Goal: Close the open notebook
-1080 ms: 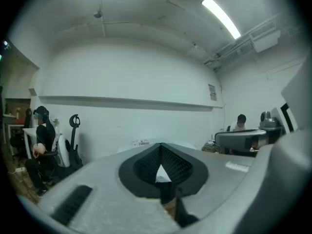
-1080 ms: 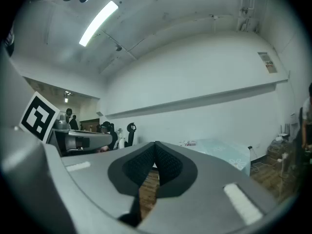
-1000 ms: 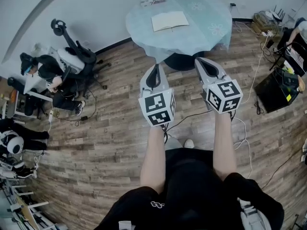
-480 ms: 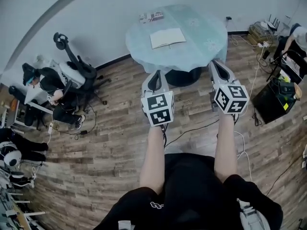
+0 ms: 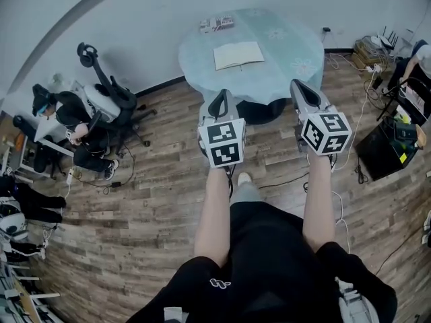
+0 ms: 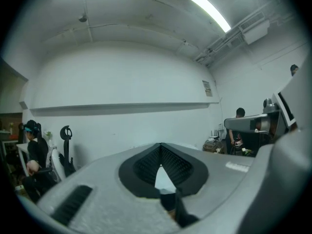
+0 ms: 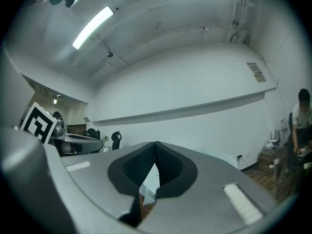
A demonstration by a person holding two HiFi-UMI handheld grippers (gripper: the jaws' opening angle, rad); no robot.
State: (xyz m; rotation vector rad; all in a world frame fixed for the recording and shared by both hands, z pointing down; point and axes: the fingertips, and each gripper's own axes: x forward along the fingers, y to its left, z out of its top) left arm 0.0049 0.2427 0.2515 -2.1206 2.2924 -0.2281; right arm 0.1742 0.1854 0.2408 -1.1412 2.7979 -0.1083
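Observation:
The open notebook (image 5: 238,54) lies flat, white pages up, on a round table with a pale blue cloth (image 5: 296,62) at the top of the head view. Both grippers are held level in front of the person, short of the table's near edge. My left gripper (image 5: 220,95) is shut with nothing between its dark pads (image 6: 171,165). My right gripper (image 5: 299,85) is likewise shut and holds nothing. Through each gripper view only a sliver of the pale cloth shows between the jaws: left gripper (image 6: 161,146), right gripper (image 7: 155,144).
A small box (image 5: 217,23) sits at the table's far edge. A seated person (image 5: 64,106) and an office chair (image 5: 101,66) are at the left. Cables and a black case (image 5: 387,143) lie on the wooden floor at the right, near another person (image 5: 419,58).
The person has stepped closer to the table, and both grippers have moved forward toward its near edge. Both stay shut.

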